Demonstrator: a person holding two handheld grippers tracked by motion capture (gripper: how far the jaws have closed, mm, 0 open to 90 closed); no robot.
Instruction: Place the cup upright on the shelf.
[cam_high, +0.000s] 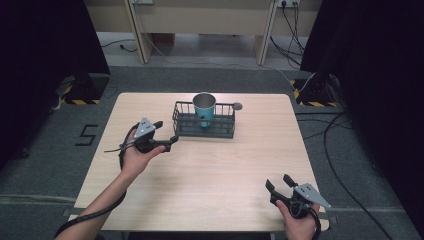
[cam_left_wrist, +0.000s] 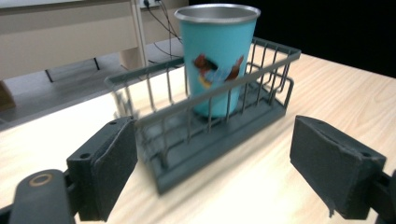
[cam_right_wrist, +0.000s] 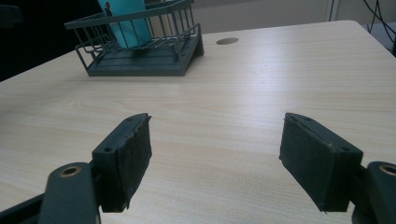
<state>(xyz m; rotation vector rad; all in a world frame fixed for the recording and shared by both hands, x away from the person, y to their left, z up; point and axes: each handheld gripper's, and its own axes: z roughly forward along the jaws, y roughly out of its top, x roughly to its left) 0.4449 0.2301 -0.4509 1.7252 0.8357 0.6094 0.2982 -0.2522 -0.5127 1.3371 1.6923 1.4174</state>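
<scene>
Teal metal cup (cam_high: 204, 109) upright inside dark wire basket (cam_high: 203, 126) at table's (cam_high: 200, 170) twelve o'clock, left gripper (cam_high: 166, 135) spread wide beside basket's nine o'clock end, right gripper (cam_high: 278, 183) spread, empty, at five o'clock.

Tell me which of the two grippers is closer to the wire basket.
The left gripper: its open jaws sit just off the basket's left end, while the right gripper waits open near the table's front right corner.
</scene>
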